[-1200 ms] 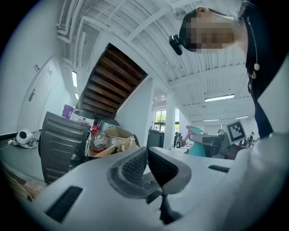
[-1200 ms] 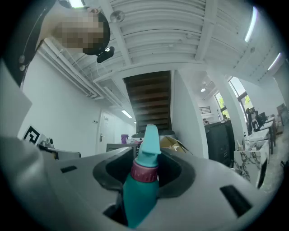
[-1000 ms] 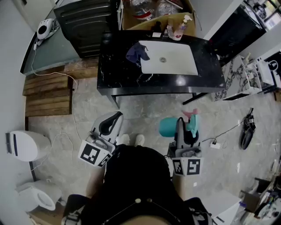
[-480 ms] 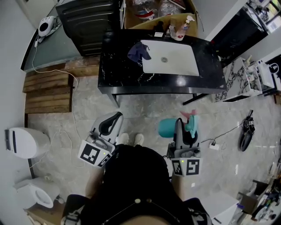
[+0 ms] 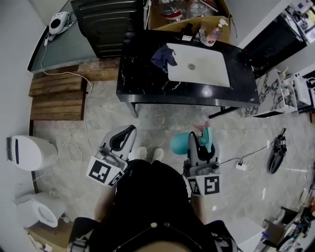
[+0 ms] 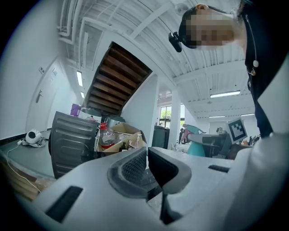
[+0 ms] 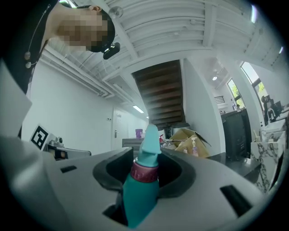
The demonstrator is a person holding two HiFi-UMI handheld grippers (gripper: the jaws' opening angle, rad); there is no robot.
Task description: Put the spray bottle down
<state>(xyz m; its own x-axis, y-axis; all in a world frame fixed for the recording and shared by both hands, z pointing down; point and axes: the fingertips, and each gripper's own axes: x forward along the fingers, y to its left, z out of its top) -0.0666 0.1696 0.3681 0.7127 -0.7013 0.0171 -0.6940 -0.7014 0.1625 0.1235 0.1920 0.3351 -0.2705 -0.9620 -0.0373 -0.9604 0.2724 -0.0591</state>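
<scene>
My right gripper [image 5: 198,139] is shut on a teal spray bottle [image 5: 180,142] with a pink collar, held level above the floor in front of the black counter [image 5: 142,91]. In the right gripper view the spray bottle [image 7: 141,194] sits clamped at its neck between the two jaws, nozzle pointing away; the right gripper [image 7: 145,169] faces the counter. My left gripper [image 5: 124,138] hangs beside the person's left side, jaws closed together with nothing between them, as the left gripper [image 6: 146,164] view shows.
The counter holds a white sink [image 5: 199,66], a dark blue cloth [image 5: 163,57] and small bottles [image 5: 214,32] at the back. A cardboard box [image 5: 189,12] and a black cabinet [image 5: 108,22] stand behind it. A wooden pallet [image 5: 56,101] and a toilet [image 5: 27,152] lie left; a cable [image 5: 246,155] runs right.
Both grippers and the person have moved a little toward the counter; the spray bottle stays gripped in the right gripper. The left gripper stays shut.
</scene>
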